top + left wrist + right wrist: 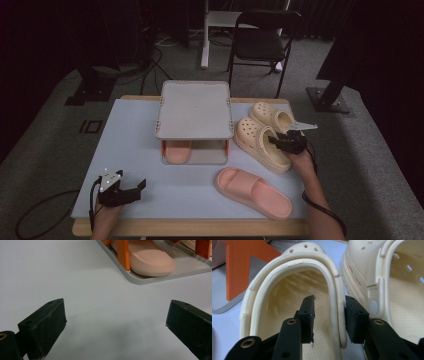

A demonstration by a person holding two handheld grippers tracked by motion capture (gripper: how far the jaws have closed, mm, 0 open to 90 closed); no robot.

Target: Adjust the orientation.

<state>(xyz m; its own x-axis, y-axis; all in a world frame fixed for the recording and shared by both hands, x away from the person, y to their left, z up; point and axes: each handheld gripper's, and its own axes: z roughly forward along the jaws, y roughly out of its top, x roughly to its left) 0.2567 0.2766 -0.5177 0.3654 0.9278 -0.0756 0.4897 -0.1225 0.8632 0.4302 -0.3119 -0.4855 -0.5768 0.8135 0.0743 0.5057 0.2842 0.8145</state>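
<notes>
Two cream clogs lie to the right of a grey two-level shoe rack (194, 107). My right gripper (280, 141) reaches into the nearer clog (252, 136). In the right gripper view, the right gripper (329, 303) straddles this clog's (287, 272) side wall, one jaw inside and one outside. The outer pad (354, 320) touches the wall, and a gap remains at the inner pad (308, 317). The second clog (407, 290) lies close beside it. My left gripper (141, 186) rests open at the table's front left, and the left gripper (116, 315) has nothing between its jaws.
A pink slide (252, 192) lies loose on the pale blue table (125, 145) near the front edge. Its mate (147, 261) sits on the rack's lower shelf (160, 277) between orange posts (123, 253). A black folding chair (262, 40) stands beyond the table.
</notes>
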